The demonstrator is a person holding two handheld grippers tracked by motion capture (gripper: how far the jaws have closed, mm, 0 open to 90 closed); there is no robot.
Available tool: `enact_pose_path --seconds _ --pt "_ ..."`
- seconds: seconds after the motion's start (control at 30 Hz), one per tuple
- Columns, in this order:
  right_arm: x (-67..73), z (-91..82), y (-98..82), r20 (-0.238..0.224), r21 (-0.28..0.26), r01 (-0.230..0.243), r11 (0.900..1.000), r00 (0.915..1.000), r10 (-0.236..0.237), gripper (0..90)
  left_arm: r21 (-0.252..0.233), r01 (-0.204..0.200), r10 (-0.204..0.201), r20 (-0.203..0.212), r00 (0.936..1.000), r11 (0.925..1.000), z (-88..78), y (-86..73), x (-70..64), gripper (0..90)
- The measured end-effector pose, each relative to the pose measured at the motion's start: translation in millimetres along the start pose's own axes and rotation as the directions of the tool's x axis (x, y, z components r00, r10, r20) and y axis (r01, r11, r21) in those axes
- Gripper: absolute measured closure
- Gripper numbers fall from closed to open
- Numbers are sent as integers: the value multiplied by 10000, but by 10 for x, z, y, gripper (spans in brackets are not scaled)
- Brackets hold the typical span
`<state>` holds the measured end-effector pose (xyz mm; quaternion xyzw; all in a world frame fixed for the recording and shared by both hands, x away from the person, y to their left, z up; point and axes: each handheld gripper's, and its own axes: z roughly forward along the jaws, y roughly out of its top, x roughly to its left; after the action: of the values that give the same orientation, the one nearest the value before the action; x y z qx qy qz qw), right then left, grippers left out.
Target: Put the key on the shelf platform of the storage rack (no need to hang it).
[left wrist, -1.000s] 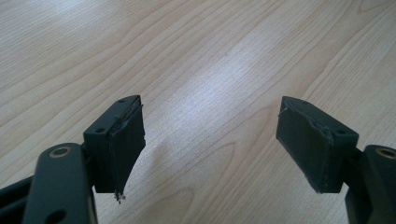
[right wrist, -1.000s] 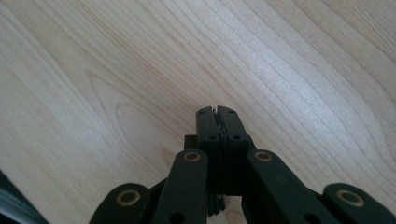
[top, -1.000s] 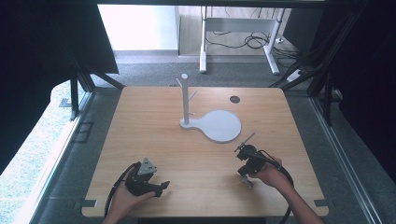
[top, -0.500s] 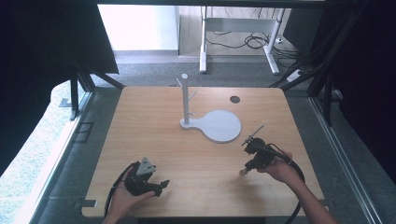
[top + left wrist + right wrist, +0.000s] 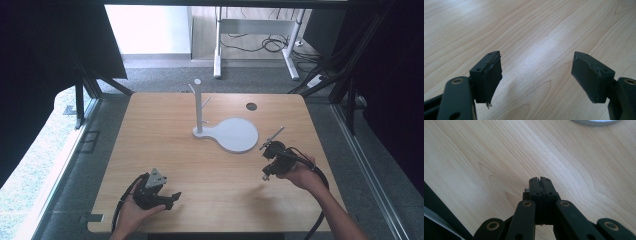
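My left gripper (image 5: 172, 196) lies low over the wooden table (image 5: 165, 135) near its front left, held in a hand, with a grey three-cornered plate on top. Its jaws stand wide open in the left gripper view (image 5: 536, 75), with bare wood between the pads (image 5: 491, 75). My right gripper (image 5: 266, 175) hangs over the front right of the table, tilted downward. In the right gripper view (image 5: 540, 182) its jaws are pressed together, with nothing visible between them.
A white stand with a round flat base (image 5: 236, 135) and an upright post with pegs (image 5: 198, 105) sits mid-table, just beyond my right gripper; its base rim (image 5: 596, 122) shows at the top of the right gripper view. A dark cable hole (image 5: 251, 106) lies at the back right.
My right gripper has shifted to the right and a little farther from the front edge, closer to the stand's base. The left gripper has barely moved.
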<state>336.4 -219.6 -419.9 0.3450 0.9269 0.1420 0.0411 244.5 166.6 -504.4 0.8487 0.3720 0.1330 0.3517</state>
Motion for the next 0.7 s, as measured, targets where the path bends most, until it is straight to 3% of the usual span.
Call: enact_pose_path --seconds 0.7 --pt "-40 -44 257 110 -201 61 9998 9999 -58 896 80 20 -20 -5 10000 10000 18 -8 7 246"
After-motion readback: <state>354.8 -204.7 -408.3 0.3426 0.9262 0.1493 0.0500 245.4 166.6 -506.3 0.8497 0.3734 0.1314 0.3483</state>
